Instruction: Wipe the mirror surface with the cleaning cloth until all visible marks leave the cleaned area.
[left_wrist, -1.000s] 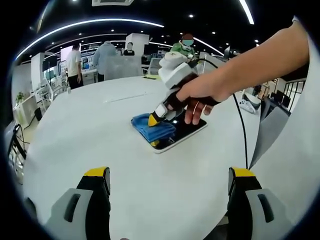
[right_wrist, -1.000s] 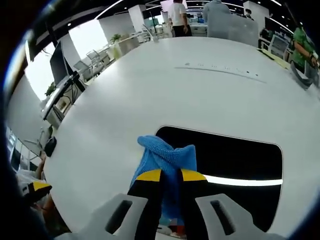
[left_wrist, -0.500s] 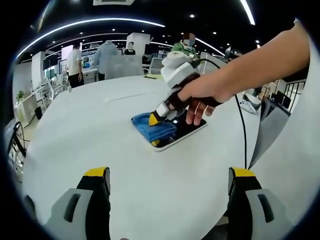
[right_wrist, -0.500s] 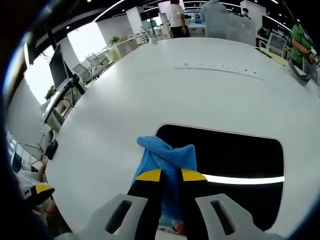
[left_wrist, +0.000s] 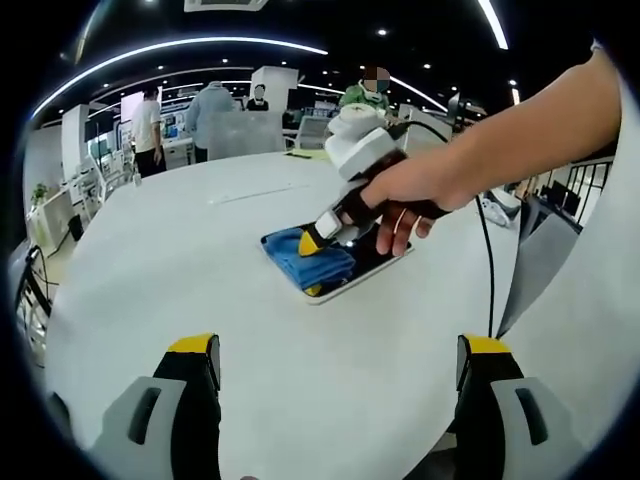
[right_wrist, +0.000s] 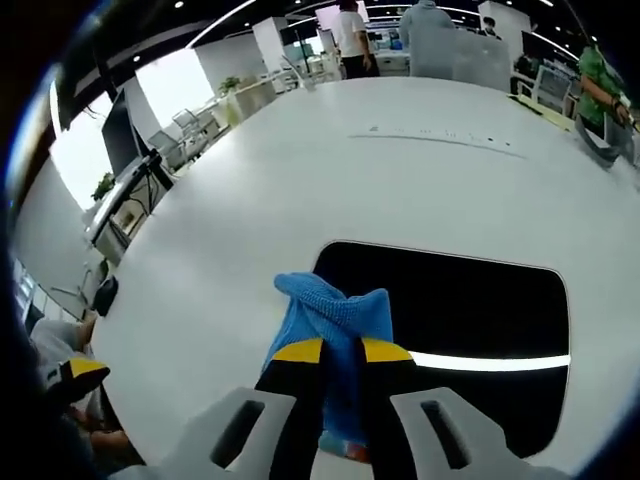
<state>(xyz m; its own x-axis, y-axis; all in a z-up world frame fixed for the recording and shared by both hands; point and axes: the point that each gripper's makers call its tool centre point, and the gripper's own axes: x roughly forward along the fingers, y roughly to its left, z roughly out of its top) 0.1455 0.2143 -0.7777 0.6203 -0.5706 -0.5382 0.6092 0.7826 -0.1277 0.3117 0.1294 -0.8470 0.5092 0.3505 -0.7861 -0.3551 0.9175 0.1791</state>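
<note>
1. Open-plan office background, ceiling light strips, several people standing far back; big white round counter (left_wrist: 200, 300) carries the work.
2. One mirror (right_wrist: 470, 310), dark rectangle lying flat on the counter, reflecting a bright ceiling strip. In the left gripper view it sits mid-counter, well apart from that view's own jaws.
3. One blue cleaning cloth (right_wrist: 335, 320), bunched up, resting on the mirror's near-left corner and spilling slightly over the edge onto the counter.
4. Right gripper (right_wrist: 340, 352): jaws together, clamped on the cloth, yellow tips pinching the fabric. In the left gripper view a person's hand (left_wrist: 405, 200) holds this gripper tilted down onto the mirror end.
5. Left gripper (left_wrist: 340, 365): jaws wide apart, holding nothing, hovering above bare counter near the edge, not touching the mirror.
6. Progress, as a judgement: wiping looks mid-way at most. Cloth is pressed at one end; the larger part of the glass lies uncovered ahead of it. No marks readable on the exposed glass, but reflection and blur make it too hard to tell clean from dirty.
7. Left to do: probably sweep the cloth across the remaining length, then check.
8. Count: one mirror, one cloth, two grippers, one counter.
</note>
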